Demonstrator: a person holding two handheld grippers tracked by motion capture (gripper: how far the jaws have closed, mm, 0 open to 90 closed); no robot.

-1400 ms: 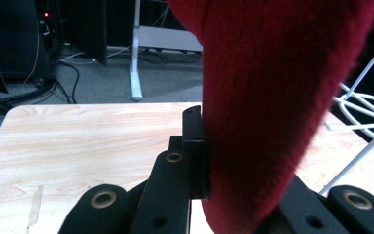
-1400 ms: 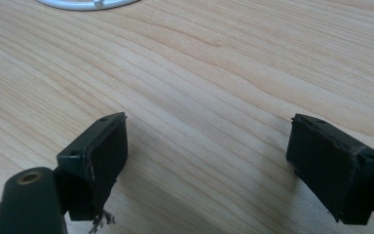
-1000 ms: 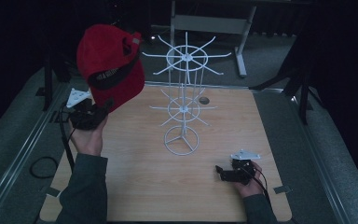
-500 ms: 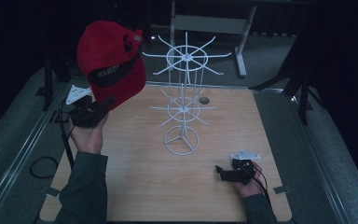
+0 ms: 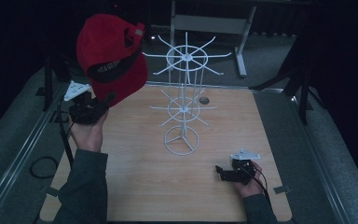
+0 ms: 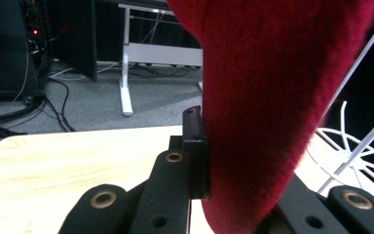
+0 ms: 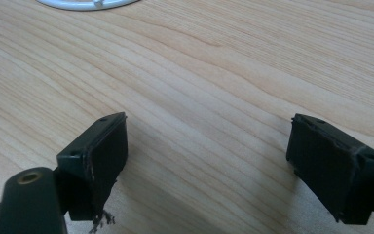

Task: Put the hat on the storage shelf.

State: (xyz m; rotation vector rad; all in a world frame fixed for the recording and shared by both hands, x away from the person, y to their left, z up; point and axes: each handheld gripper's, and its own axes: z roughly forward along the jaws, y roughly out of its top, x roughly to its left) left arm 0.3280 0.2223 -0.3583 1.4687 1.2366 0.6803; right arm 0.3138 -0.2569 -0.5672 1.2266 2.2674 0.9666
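Red fabric of the cap [image 5: 112, 60] is clamped in the left claw [image 5: 103, 103], still held aloft just left of the white wire rack [image 5: 184, 100]; little has shifted, so hanging remains undone. The right claw [image 5: 223, 171] is rested wide open on the counter [image 5: 135, 186].

A white desk frame [image 5: 209, 23] stands on grey carpet [image 5: 270, 56] beyond the wooden table [image 5: 135, 186].

Dim, grainy, dark surroundings
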